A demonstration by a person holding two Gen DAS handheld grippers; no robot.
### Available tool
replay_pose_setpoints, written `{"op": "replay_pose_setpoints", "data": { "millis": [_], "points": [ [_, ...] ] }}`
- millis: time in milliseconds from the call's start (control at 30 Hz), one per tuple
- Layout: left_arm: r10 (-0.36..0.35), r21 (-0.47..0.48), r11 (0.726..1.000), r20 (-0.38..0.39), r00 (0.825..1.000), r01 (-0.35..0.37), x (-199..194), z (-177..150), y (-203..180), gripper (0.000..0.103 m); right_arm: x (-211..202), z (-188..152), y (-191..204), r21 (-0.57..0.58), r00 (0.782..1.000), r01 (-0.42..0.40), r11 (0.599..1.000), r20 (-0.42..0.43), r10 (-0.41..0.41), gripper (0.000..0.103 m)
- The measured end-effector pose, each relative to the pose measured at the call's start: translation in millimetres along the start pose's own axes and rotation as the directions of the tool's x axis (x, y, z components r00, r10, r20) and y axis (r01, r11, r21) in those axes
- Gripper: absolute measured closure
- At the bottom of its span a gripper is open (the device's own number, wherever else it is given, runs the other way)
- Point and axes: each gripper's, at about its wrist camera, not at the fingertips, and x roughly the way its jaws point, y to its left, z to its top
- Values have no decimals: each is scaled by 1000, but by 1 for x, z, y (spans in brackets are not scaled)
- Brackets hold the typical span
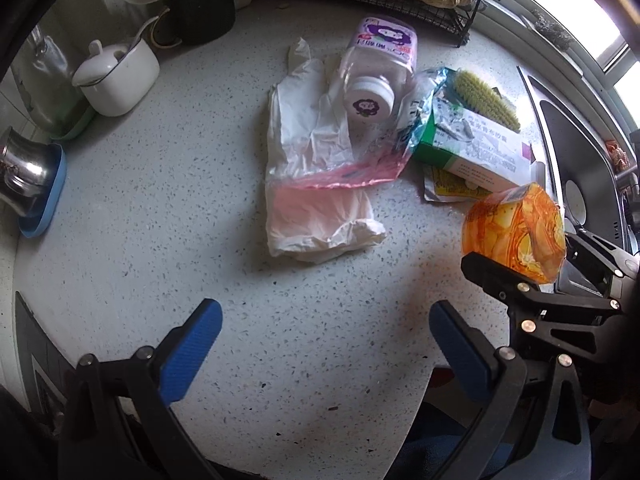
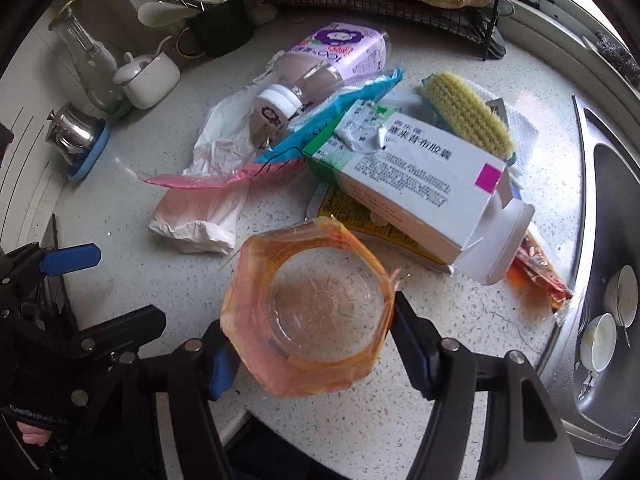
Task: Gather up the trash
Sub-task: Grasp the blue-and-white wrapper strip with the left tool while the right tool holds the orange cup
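Observation:
My right gripper [image 2: 310, 322] is shut on a clear plastic cup [image 2: 308, 312] with an orange wrapper, one pad pressing each side; the left wrist view shows that cup [image 1: 516, 232] at the right. My left gripper [image 1: 324, 328] stands open over bare speckled counter [image 1: 200, 240] with nothing between its blue pads. Beyond lies a trash pile: a crumpled white and pink plastic bag [image 1: 316, 184], a clear bottle [image 1: 380, 68] with a purple label on its side, a green and white medicine box [image 2: 420, 176], and a yellow wrapper [image 2: 348, 212] under the box.
A yellow scrubbing brush [image 2: 468, 112] lies behind the box. A steel sink [image 2: 608, 280] holding small cups is at the right. A white lidded pot [image 1: 120, 72], a steel cup [image 1: 24, 176] on a blue coaster, a utensil holder [image 2: 220, 28] and a wire rack [image 2: 400, 4] line the back.

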Motion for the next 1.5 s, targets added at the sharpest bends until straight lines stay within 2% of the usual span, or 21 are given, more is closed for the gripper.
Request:
{"op": "replay_pose_setpoints", "data": {
  "millis": [233,433,567,633,767,833,933,967,1033,1100,1167,1300,1500],
  "points": [
    [10,38,999,42,999,-11,-6,35,-23,0,-35,13,-35,39,996,45,998,77,-47,39],
    [9,141,990,49,999,-15,16,71,-47,0,-52,15,-72,96,993,75,993,87,-84,38],
    [41,207,977,18,999,-44,36,92,-61,3,-43,20,-75,129,993,83,988,68,-92,38],
    [71,228,971,1,997,-69,46,97,-64,12,-38,21,-79,144,994,83,986,59,-92,38],
    [71,231,971,-48,996,-58,67,105,-67,27,-34,25,-81,149,995,79,986,47,-86,38],
    [71,229,972,-52,996,-57,71,107,-68,42,-31,26,-83,155,996,71,985,37,-77,38],
    [29,210,978,-51,998,-17,74,110,-69,47,-28,27,-85,160,997,66,985,31,-71,38],
    [39,225,974,-55,998,-26,79,110,-72,50,-28,27,-86,164,997,62,985,33,-68,38],
    [74,237,970,-67,995,-56,89,112,-78,75,-30,26,-88,171,997,61,983,39,-68,38],
    [74,223,973,-65,995,-58,93,114,-83,88,-34,26,-90,173,997,60,983,46,-69,38],
    [47,218,975,-39,998,-38,85,114,-86,91,-39,24,-91,173,996,62,983,53,-72,38],
    [57,244,968,37,998,-64,59,109,-95,92,-46,17,-96,188,996,57,980,63,-70,38],
    [21,260,964,121,992,-52,19,96,-114,95,-70,8,-90,179,991,52,982,110,-73,38]
  ]
}}
